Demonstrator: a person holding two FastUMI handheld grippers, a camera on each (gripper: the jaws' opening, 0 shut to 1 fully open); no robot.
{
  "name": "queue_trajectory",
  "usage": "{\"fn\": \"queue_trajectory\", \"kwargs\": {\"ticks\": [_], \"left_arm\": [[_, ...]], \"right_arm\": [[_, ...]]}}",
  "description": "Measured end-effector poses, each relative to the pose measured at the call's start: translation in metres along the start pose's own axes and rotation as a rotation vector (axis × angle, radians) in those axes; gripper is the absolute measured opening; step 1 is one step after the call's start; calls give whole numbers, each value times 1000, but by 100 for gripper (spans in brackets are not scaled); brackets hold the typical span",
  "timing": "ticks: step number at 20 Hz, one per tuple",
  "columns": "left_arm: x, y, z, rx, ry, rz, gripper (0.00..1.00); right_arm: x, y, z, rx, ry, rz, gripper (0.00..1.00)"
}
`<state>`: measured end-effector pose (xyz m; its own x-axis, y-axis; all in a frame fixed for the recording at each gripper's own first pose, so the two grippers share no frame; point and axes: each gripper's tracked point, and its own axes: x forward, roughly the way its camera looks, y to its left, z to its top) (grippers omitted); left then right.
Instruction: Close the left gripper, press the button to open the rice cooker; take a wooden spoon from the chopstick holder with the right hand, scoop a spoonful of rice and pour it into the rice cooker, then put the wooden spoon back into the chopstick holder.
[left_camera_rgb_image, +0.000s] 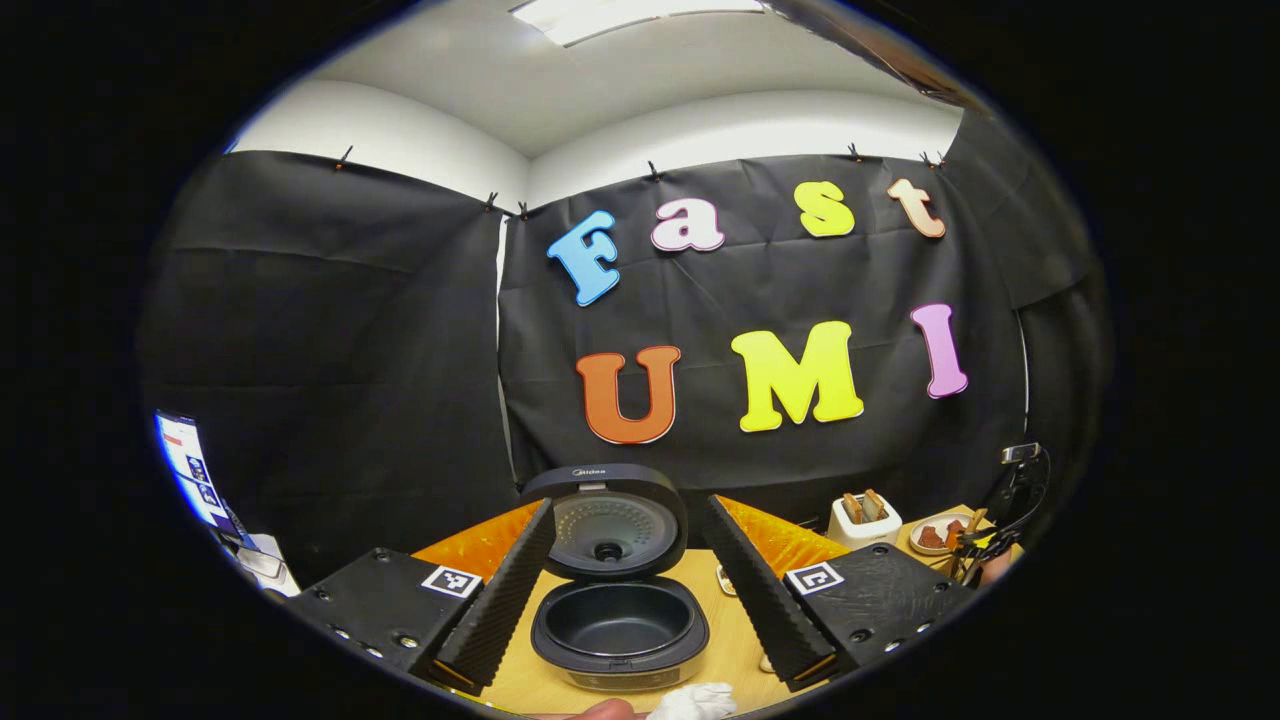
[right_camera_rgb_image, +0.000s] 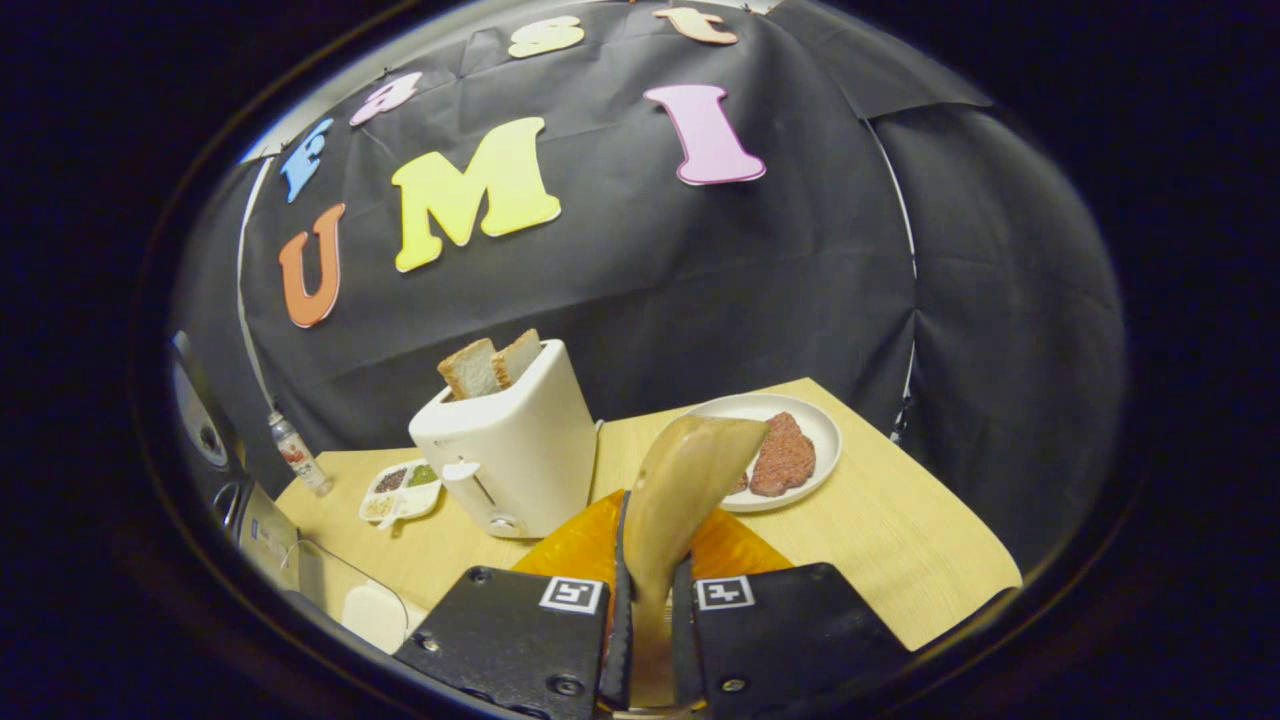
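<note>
Tabletop (right_camera_rgb_image: 900, 540): pale wood grain, smooth, with a glossy orange sheet (right_camera_rgb_image: 580, 545) lying on it just ahead of the right hand-held gripper.

Rice cooker (left_camera_rgb_image: 620, 620): dark, rounded, lid standing upright and open. It sits straight ahead of the left hand-held gripper (left_camera_rgb_image: 628, 560), framed between its two fingers. Inner pot dark, smooth and bare; the lid's underside is a dimpled metal plate with a round vent at its centre.

Left hand-held gripper: fingers spread wide, nothing between them. Finger faces are ribbed.

Toaster (right_camera_rgb_image: 510, 455): white, boxy with rounded corners, matte, two slices of bread (right_camera_rgb_image: 490, 365) standing in the slots. Ahead and left of the right hand-held gripper (right_camera_rgb_image: 648, 620); in the left gripper view it is small and far to the right.

Plate (right_camera_rgb_image: 815, 425): white, round, shallow, carrying a reddish, grainy patty (right_camera_rgb_image: 785, 455). Ahead and slightly right of the right hand-held gripper, partly behind the spoon bowl.

Wooden spoon (right_camera_rgb_image: 680, 480): light wood, smooth, broad oval bowl pointing up and away. Its handle is clamped between both fingers of the right hand-held gripper, which is closed on it.

Small white divided dish (right_camera_rgb_image: 400, 490): holds dark, green and pale grains, left of the toaster. A small bottle (right_camera_rgb_image: 298, 455) stands farther left.
</note>
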<state>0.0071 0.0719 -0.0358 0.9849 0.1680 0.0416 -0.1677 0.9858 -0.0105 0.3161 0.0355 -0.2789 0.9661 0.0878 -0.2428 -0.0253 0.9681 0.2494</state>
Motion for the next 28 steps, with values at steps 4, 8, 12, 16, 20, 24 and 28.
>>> {"fn": "queue_trajectory", "kwargs": {"ticks": [4,8,12,16,20,24,28], "left_arm": [[-1,7,0,1,-3,8,95],[-4,17,-6,-12,8,15,95],[-2,33,-11,-11,9,27,95],[-2,45,-14,6,10,30,95],[-4,58,-17,11,10,33,95],[-5,71,-23,16,15,44,95],[-5,78,-29,31,20,45,95]], "right_arm": [[-22,9,24,-29,-51,-8,20],[-57,28,65,-163,-122,-29,20],[-106,72,115,-265,-202,-21,20],[-143,125,132,-308,-242,11,20],[-157,176,119,-302,-239,70,20],[-149,204,86,-316,-204,97,20],[-129,210,30,-377,-155,64,20]]}}
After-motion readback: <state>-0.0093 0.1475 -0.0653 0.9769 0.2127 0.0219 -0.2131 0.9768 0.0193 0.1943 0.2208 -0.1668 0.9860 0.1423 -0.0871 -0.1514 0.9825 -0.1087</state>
